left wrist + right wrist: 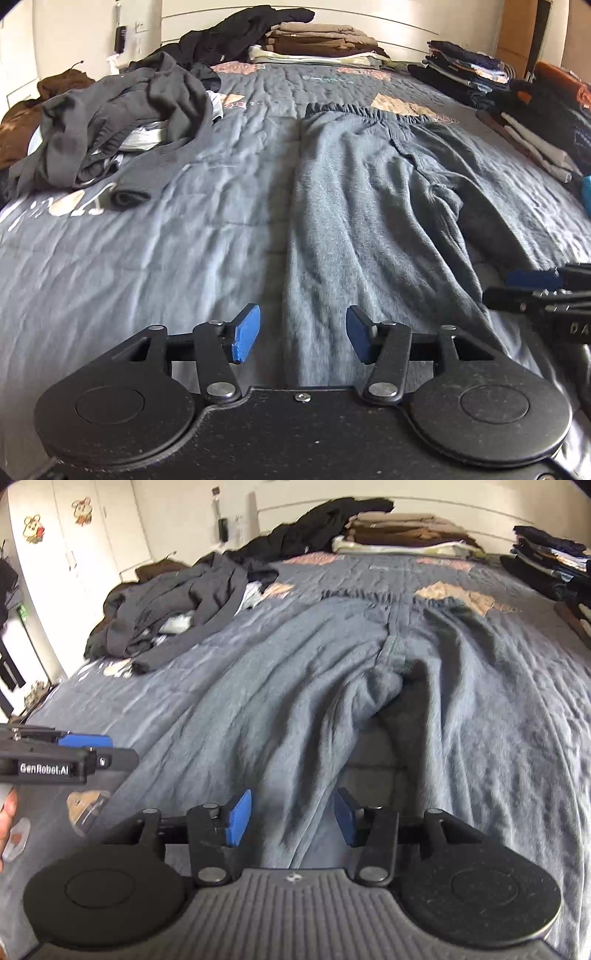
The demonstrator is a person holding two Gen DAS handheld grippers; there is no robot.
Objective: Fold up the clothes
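Note:
Grey sweatpants (369,206) lie lengthwise on the blue-grey quilt (147,258), with the elastic waistband (369,110) at the far end and the legs running toward me. My left gripper (303,338) hovers over the near end of a leg; its blue pads stand apart with only flat cloth below them. In the right wrist view the sweatpants (295,686) bunch into folds near the crotch. My right gripper (291,819) is open just above the leg fabric. Each gripper shows in the other's view: the right gripper (535,291) at the right edge, the left gripper (74,753) at the left edge.
A heap of dark grey unfolded clothes (122,125) lies at the left of the bed. Folded brown and beige stacks (317,40) sit at the headboard. Dark folded piles (465,66) line the right side. A person's hand (5,812) shows at the left edge.

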